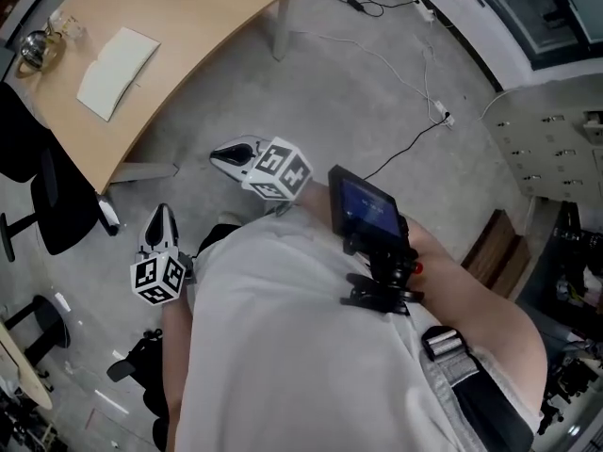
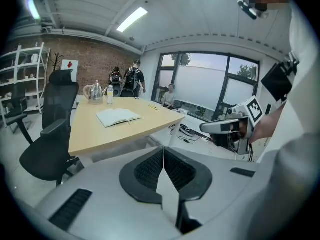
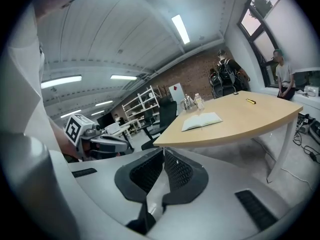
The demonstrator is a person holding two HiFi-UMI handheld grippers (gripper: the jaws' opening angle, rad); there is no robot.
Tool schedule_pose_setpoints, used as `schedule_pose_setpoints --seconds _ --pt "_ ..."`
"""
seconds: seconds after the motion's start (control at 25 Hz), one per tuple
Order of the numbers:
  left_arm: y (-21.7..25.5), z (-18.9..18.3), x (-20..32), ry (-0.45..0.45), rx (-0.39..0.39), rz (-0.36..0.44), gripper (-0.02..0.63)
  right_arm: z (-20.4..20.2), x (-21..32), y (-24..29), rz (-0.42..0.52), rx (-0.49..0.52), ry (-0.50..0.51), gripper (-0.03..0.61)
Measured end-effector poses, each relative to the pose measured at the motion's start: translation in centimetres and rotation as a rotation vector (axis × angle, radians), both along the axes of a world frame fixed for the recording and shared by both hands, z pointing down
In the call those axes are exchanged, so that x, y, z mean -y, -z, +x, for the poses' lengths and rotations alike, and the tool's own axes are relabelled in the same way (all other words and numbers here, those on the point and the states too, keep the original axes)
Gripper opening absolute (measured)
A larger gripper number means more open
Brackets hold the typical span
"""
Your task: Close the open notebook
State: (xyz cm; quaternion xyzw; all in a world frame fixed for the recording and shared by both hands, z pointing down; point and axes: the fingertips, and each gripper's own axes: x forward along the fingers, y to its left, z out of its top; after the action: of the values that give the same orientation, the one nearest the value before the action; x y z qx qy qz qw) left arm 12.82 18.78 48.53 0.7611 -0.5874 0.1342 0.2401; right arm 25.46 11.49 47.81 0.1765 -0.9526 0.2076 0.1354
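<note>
The notebook (image 1: 115, 72) lies open, set in from the table's (image 1: 217, 26) curved edge. The left gripper (image 2: 163, 150) and right gripper (image 3: 163, 152) are well apart from it, both empty with jaws together, likely awaiting the approach.

In your head view, your shirt (image 1: 301, 347) hides the rear of your right gripper (image 1: 219, 155), the desk (image 1: 188, 26) runs off the top edge, and the notebook (image 1: 116, 72) has pages too small to read
</note>
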Motion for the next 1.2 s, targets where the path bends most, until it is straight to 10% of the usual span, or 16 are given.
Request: schedule_pose_setpoints --seconds 1.2 --pt "-0.7 -17.7 13.7 -0.065 -0.066 0.070 0.012 -20.1 13.1 0.8 0.134 -0.136 0.064 0.023"
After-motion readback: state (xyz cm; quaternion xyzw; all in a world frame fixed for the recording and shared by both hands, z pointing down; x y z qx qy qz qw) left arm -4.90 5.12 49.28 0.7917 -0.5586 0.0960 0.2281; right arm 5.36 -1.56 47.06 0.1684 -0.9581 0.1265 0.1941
